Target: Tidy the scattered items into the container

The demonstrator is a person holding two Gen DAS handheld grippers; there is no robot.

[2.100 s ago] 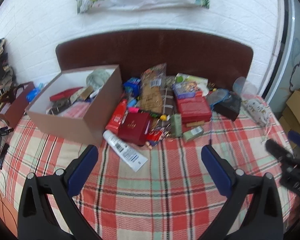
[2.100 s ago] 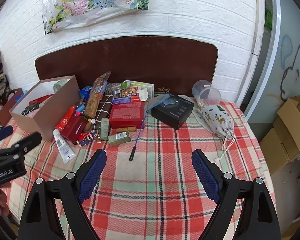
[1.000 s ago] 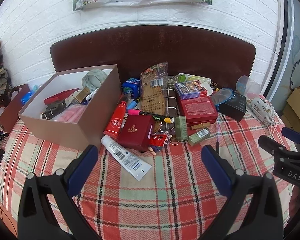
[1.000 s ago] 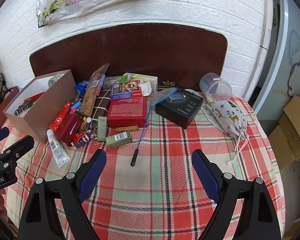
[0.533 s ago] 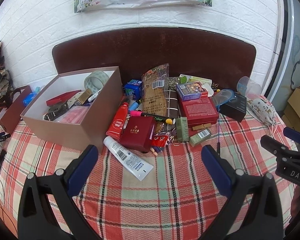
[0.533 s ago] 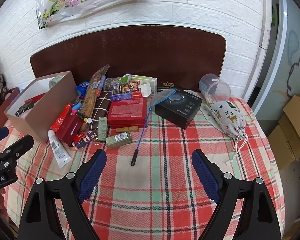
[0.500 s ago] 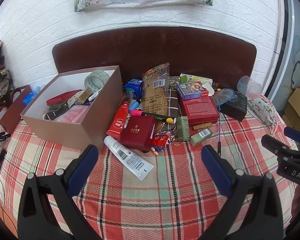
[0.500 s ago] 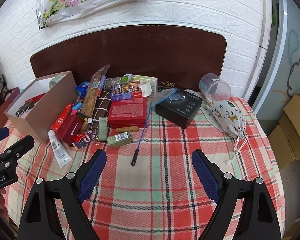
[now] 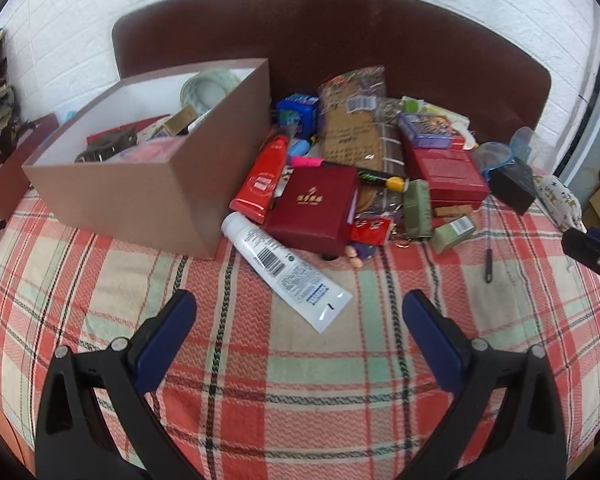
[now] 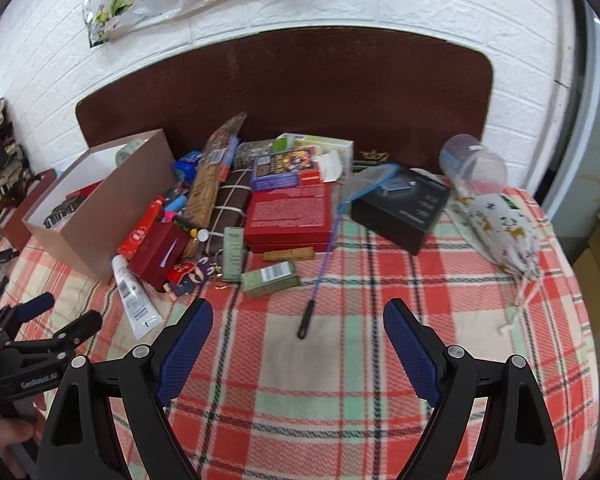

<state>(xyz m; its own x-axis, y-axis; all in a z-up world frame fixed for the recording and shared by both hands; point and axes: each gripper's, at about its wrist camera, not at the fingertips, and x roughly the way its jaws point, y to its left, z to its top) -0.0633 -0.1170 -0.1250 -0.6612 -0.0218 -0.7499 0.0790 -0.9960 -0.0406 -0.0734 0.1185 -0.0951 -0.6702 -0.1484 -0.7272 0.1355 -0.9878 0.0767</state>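
Your left gripper (image 9: 300, 312) hangs wide and empty over the white tube (image 9: 286, 268), nearest the brown box (image 9: 140, 196); your right gripper (image 10: 298, 320) waits wide, holding nothing.

From where I sit, little can be read. The white tube (image 9: 285, 268) carries a barcode, its small print too fine to make out. The dark red box (image 9: 314, 208) bears gold characters I cannot decipher. On the left hand-held gripper (image 10: 56, 330), seen from the right wrist view, white lettering looks like "GenRobot.AI", blurred. The olive box (image 10: 271, 277) shows a barcode label.
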